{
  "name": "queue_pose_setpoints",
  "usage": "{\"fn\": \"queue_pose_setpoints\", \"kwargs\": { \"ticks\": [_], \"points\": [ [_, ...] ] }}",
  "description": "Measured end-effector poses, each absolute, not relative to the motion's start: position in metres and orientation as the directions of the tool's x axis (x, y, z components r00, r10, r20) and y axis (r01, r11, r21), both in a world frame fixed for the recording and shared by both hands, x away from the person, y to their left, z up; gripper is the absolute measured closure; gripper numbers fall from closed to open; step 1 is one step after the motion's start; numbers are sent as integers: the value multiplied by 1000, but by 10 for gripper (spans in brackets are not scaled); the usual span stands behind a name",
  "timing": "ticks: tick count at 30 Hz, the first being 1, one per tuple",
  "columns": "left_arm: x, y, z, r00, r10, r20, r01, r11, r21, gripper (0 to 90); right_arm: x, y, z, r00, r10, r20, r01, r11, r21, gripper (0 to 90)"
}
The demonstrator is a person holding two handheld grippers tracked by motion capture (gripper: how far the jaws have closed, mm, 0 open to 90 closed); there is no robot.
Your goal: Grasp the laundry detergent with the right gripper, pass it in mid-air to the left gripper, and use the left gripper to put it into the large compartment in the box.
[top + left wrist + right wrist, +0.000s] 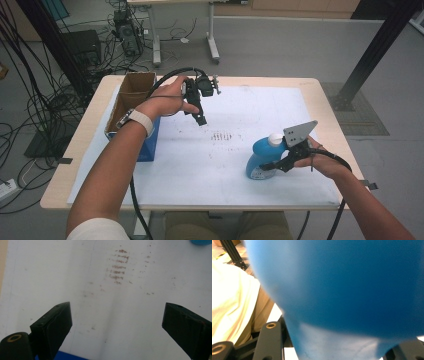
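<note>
Your right tool is clenched on the blue bottle, which stands upright on the white sheet covering the counter, toward its near right part. The bottle is a glossy mid-blue plastic, broad and rounded in the body, narrowing upward to a white cap that sits just beside the grey three-cornered plate on top of your tool. Low on its front there is a pale label, too small to read from above. In the right gripper view the blue bottle looms right against the camera, blurred, its smooth blue wall running down into a whitish lower band between the black jaws at either bottom corner; a cream sleeve and tan trousers show past its left edge. Your left tool hangs released in the air above the far left part of the sheet, well apart from the bottle, its tip pointing down and toward you. In the left gripper view the left tool has its jaws standing wide with nothing between them, over the white sheet and a patch of brownish smudges, with a sliver of the blue bottle at the top right corner. An open cardboard box with a blue side sits at the left edge of the counter, just behind your left wrist.
</note>
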State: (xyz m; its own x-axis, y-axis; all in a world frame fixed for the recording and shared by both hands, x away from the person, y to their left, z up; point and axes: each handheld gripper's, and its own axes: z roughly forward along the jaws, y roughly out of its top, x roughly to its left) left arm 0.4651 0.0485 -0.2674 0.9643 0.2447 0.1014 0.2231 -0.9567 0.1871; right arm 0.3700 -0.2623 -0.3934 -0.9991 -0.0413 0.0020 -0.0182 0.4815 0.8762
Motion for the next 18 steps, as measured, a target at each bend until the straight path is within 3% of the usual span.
{"fn": "queue_pose_setpoints", "kwargs": {
  "ticks": [18],
  "points": [
    [464,49,-267,963,247,103,225,-956,190,95,370,-262,-394,-999,-39,2,-17,480,877,429]
  ]
}}
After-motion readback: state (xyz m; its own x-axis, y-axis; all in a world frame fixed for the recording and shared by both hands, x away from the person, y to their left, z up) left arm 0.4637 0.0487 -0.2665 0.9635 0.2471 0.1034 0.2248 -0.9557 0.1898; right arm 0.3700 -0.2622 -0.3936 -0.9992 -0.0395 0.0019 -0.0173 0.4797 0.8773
